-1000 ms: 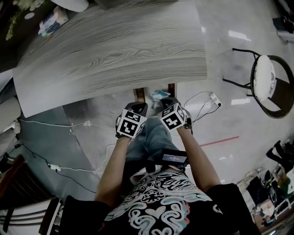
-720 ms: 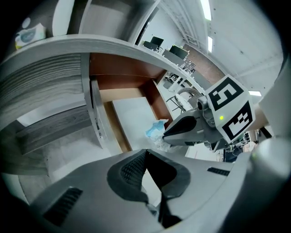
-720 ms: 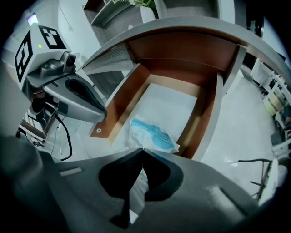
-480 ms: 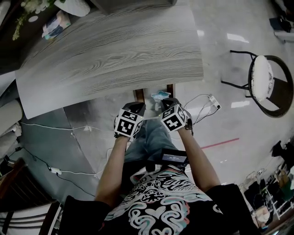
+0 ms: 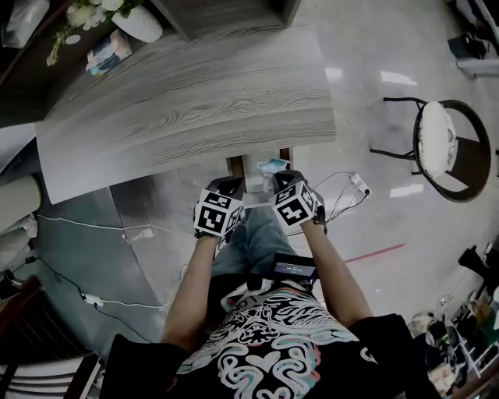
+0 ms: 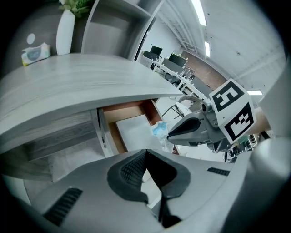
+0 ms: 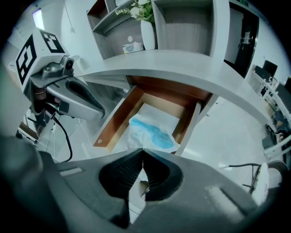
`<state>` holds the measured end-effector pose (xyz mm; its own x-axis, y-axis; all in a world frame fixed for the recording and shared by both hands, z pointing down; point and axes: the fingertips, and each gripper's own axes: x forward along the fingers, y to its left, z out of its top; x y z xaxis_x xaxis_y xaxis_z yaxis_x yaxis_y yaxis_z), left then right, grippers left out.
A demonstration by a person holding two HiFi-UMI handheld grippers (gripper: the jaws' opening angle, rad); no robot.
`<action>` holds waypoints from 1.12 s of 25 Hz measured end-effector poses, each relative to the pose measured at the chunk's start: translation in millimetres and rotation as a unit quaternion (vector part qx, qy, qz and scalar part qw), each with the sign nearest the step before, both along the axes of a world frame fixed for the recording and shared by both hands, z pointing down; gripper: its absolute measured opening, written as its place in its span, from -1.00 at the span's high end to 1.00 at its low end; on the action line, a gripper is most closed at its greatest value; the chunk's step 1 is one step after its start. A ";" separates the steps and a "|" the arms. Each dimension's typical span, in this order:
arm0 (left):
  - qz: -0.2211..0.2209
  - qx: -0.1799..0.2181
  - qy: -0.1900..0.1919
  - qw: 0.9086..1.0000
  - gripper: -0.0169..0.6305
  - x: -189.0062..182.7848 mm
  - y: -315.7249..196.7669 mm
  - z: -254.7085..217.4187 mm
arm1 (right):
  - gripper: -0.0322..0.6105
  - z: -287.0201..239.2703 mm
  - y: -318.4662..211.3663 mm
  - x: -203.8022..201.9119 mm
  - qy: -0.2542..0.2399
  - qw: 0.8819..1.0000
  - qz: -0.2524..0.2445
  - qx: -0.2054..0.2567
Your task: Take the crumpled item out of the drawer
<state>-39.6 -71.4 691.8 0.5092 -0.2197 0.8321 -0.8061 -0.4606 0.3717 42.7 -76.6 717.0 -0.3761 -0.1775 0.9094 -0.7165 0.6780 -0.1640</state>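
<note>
While the grey wood-grain bench (image 5: 195, 101) spans 10 to 1 o'clock in the head view, a white vase (image 5: 139, 23) stands at 11. The left tool (image 6: 145, 154) and right tool (image 7: 142, 152) hover by the open drawer (image 7: 116, 119), both pinched shut and empty. The crumpled item (image 7: 152, 133) lies inside, at the right tool's 12 o'clock. More of the vase shows than a second ago, and the tools have barely shifted. Bare floor (image 5: 374, 218) runs rightward to a chair (image 5: 440, 140) at 3.
</note>
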 end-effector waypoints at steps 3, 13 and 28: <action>-0.004 0.013 0.001 1.000 0.95 -1.4 -6.2 -8.4 | 0.87 -8.8 -5.5 2.8 0.004 1.000 0.000 0.013; -0.016 0.036 0.013 0.999 0.95 -1.1 -13.7 -31.5 | 0.87 -32.9 -11.6 4.5 0.004 0.999 0.011 0.036; -0.047 0.093 0.038 0.994 0.95 -8.0 -27.0 -85.0 | 0.88 -85.5 -15.8 14.0 -0.015 0.994 0.053 0.093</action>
<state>-47.6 -98.4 606.7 0.5387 -0.4158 0.7328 -0.8216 -0.4516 0.3478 56.6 -92.4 631.5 -0.3732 -0.3812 0.8459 -0.7818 0.6201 -0.0655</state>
